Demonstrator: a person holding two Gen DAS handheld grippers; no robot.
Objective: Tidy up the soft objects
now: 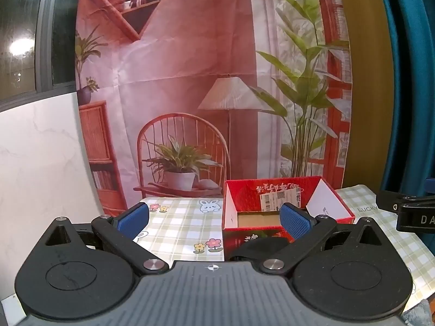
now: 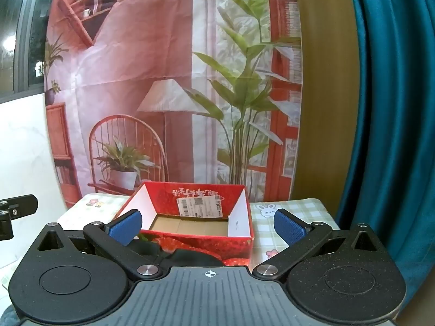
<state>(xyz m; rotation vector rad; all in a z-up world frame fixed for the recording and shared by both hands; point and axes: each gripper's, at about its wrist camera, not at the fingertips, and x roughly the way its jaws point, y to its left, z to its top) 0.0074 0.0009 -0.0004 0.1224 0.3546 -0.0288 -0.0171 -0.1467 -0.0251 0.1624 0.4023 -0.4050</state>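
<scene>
Claw status: the left claw (image 1: 214, 218) stands wide apart with nothing between its blue pads (image 1: 295, 224); the right claw (image 2: 208, 225) is likewise spread wide and holds nothing. A red box (image 2: 190, 241), open at the top, sits on the tabletop (image 1: 174, 225), which carries a checked cloth printed with flowers and rabbits. A shipping label (image 2: 199, 206) is stuck to the box's inner far wall. A dark soft object (image 2: 190, 258) lies just in front of the box, partly hidden behind each claw body. In the right wrist view the box lies between the pads. A printed backdrop (image 1: 190, 81) hangs behind the tabletop, a teal curtain (image 2: 394, 108) to the right.
</scene>
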